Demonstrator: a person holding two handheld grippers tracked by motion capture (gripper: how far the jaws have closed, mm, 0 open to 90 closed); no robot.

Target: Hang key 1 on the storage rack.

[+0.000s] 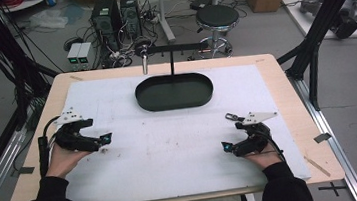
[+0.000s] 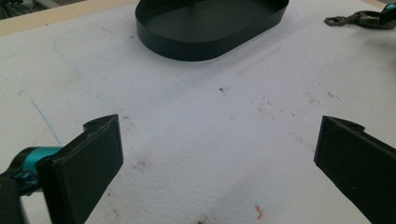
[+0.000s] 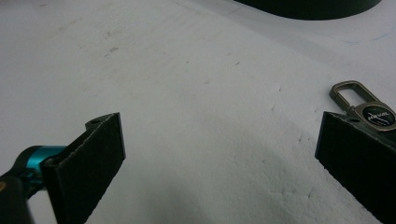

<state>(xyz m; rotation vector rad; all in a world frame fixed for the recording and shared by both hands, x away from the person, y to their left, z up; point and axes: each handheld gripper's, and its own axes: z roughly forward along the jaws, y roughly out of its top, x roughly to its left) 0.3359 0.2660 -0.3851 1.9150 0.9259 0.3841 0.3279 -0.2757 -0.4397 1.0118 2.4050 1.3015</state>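
Table [image 1: 284, 77] topped with a white foam sheet [image 1: 171, 141] is sitting below the camera. At the left, the left gripper [image 1: 104, 140] is resting low over the sheet in the person's left hand [image 1: 62, 160], its jaws spread wide with nothing between them. Toward the far middle, a black oval tray [image 1: 174, 92] is lying on the sheet with a thin black stand [image 1: 170, 56] rising behind it. At the right, the right gripper [image 1: 227, 147] is sitting in the person's right hand [image 1: 263, 158], jaws also spread wide and pinching nothing. A metal key-ring clip [image 3: 362, 103] is lying flat on the sheet just beside that gripper, close by its right jaw.
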